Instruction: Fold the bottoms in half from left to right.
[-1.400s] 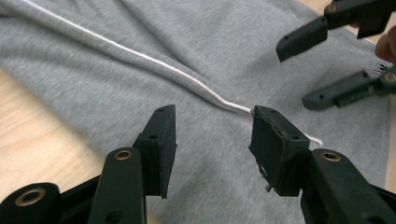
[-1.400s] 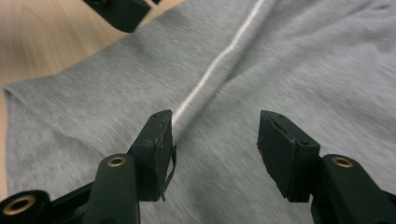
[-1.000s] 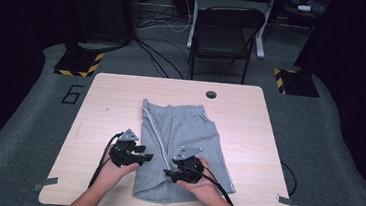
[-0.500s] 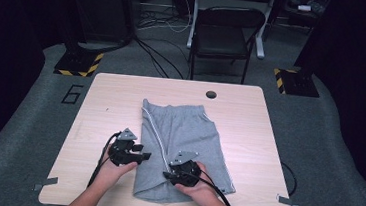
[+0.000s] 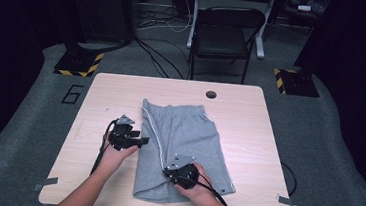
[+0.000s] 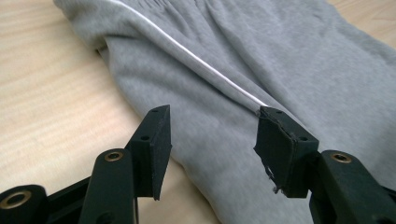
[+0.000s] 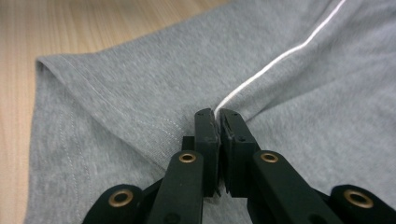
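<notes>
Step in hand: folding the shorts (image 5: 182, 148), which lie flat mid-table, hem toward the near edge. Right gripper (image 7: 217, 122) — jaws pinched on the fabric at the white stripe (image 7: 275, 60). Left gripper (image 6: 212, 135) — jaws spread, straddling the shorts' left edge. Next: close left, then lift both together.

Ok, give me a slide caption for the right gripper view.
Right gripper shut on the grey shorts at the white side stripe.
</notes>
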### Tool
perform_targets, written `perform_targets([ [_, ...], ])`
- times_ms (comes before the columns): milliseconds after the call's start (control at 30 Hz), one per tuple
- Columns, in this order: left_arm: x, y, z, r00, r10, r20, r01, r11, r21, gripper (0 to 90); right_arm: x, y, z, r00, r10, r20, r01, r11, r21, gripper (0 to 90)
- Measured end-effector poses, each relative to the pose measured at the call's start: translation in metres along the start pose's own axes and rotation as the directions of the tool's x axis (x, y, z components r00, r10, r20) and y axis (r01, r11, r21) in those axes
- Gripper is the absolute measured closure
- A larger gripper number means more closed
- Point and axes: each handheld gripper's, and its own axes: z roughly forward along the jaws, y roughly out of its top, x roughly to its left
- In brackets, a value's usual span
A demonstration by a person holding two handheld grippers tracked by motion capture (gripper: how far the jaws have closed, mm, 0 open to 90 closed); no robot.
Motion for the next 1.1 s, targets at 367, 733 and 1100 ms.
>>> perform_targets([
  [367,0.020,0.030,0.024,0.9965,-0.069,-0.048,0.068,0.9976,-0.013,41.2,0.007,0.004,-0.005,0.9991,-0.015,-0.040,0.014,0.999,-0.039,86.0],
  [733,0.029,0.046,0.037,0.9885,-0.105,-0.109,0.103,0.9944,-0.024,39.4,0.019,0.007,-0.012,0.9957,-0.031,-0.087,0.027,0.998,-0.051,86.0],
  [1100,0.042,0.059,0.061,0.9765,-0.123,-0.177,0.123,0.9924,-0.011,42.2,0.016,-0.003,-0.004,0.9964,-0.011,-0.084,0.010,1.000,-0.011,85.7],
])
